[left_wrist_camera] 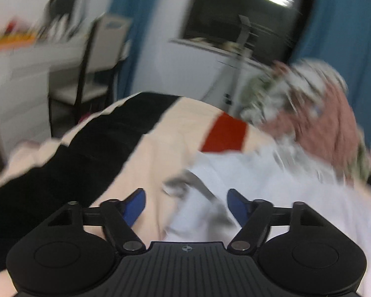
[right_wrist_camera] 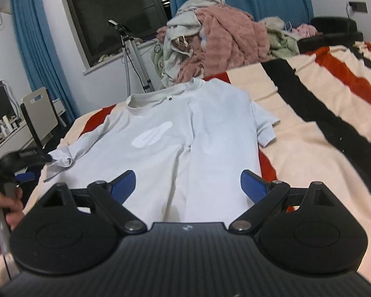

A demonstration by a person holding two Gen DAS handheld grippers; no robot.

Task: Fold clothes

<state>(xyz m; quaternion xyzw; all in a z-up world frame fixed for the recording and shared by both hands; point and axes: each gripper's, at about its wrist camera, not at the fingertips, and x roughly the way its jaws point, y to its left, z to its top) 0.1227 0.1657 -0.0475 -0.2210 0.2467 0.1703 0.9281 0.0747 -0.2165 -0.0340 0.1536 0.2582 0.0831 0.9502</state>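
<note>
Blue curtains (left_wrist_camera: pixel 346 24) and a dark window (left_wrist_camera: pixel 235 12) back the left wrist view, which is smeared with motion blur. Below them the striped blanket (left_wrist_camera: pixel 155 148) covers the bed, with black, cream and red bands. At 3 o'clock lies the white T-shirt (left_wrist_camera: pixel 272 185), one sleeve edge rumpled near the centre. The left gripper (left_wrist_camera: pixel 186 204) hangs over that edge with its blue fingers (left_wrist_camera: pixel 134 206) spread wide and nothing between them. At 1 o'clock, the pile of clothes (left_wrist_camera: pixel 309 104) is a pink and grey blur.

Across in the right wrist view things are sharp. That T-shirt (right_wrist_camera: pixel 185 133) lies face up and spread flat on the blanket (right_wrist_camera: pixel 321 123), collar at 12 o'clock, hem towards the camera, a soft crease running down its middle. Its sleeve (right_wrist_camera: pixel 61 158) at 9 o'clock is curled over on itself; the sleeve at 3 o'clock lies flat. The right gripper (right_wrist_camera: pixel 188 185) hovers above the hem, fingers wide apart and empty. A hand (right_wrist_camera: pixel 10 208) at 8 o'clock holds the other tool's handle. Unfolded clothes (right_wrist_camera: pixel 222 39) are heaped beyond the collar.

To fold well, I judge the curled sleeve wants smoothing out flat, and each gripper should pinch only one layer at a matching edge so the fold line runs straight, parallel to the middle crease.
</note>
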